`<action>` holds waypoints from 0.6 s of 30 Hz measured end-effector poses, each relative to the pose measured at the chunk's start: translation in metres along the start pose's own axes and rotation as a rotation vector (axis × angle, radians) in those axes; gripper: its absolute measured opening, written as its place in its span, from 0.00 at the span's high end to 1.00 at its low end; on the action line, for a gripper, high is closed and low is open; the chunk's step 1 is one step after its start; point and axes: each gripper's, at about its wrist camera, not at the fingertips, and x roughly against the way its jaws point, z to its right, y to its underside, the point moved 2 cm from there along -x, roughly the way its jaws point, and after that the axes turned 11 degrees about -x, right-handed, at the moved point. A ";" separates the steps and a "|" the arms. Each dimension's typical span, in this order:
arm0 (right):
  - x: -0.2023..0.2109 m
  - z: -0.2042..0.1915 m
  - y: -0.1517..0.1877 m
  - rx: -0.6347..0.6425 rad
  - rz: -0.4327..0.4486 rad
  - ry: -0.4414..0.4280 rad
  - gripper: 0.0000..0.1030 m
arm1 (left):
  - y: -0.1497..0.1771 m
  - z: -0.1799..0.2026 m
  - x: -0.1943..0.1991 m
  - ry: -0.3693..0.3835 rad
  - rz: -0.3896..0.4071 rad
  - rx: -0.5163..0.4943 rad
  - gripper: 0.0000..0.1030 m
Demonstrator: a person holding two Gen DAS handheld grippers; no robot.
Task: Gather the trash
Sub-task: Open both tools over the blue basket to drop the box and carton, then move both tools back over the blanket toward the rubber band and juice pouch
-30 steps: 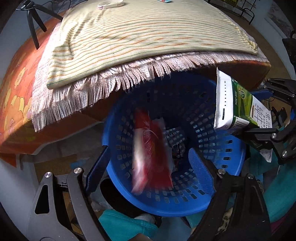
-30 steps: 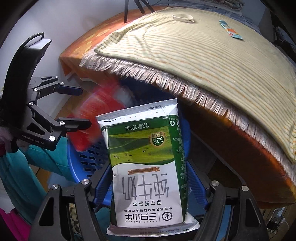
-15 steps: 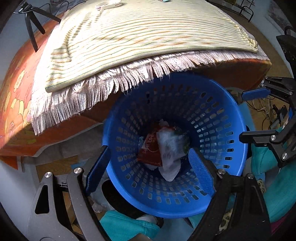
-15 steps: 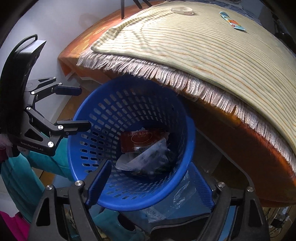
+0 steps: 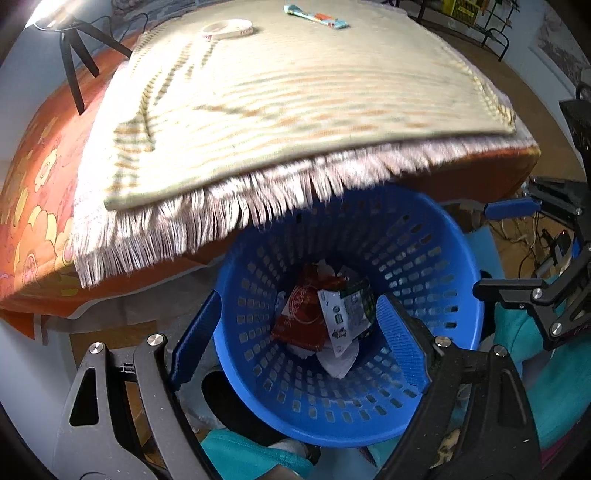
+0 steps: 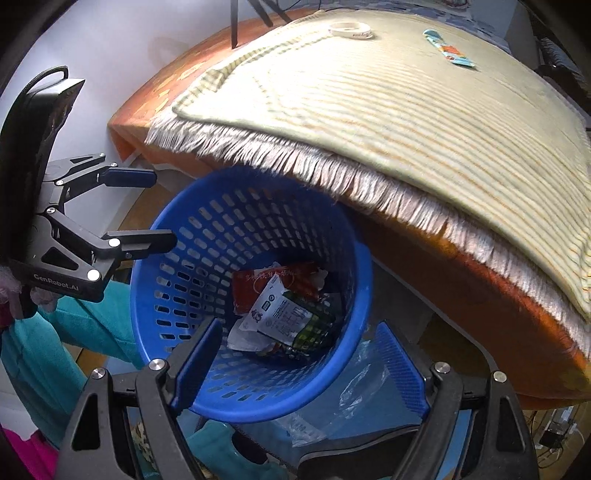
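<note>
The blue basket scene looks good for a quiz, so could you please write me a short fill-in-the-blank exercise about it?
1. The red wrapper and the green-and-white milk pouch lie inside the blue ____.
2. Both the left claw and the right claw are ____, holding nothing.
3. The roll of tape and the small colourful wrapper rest on the striped ____.

Missing words: basket; open; cloth

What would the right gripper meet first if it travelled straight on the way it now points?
Probably the perforated blue plastic basket: the open right gripper aims into its mouth, so likely the green-and-white milk pouch lying on the red wrapper inside. Depth is unclear.
</note>
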 end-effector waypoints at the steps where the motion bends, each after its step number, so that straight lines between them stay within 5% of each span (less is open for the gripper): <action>1: 0.003 0.002 -0.002 -0.008 0.007 -0.005 0.15 | -0.003 -0.001 0.003 0.000 0.010 0.006 0.14; 18: 0.067 0.047 -0.071 -0.172 0.213 -0.025 0.07 | -0.102 -0.035 0.040 -0.079 0.169 0.048 0.14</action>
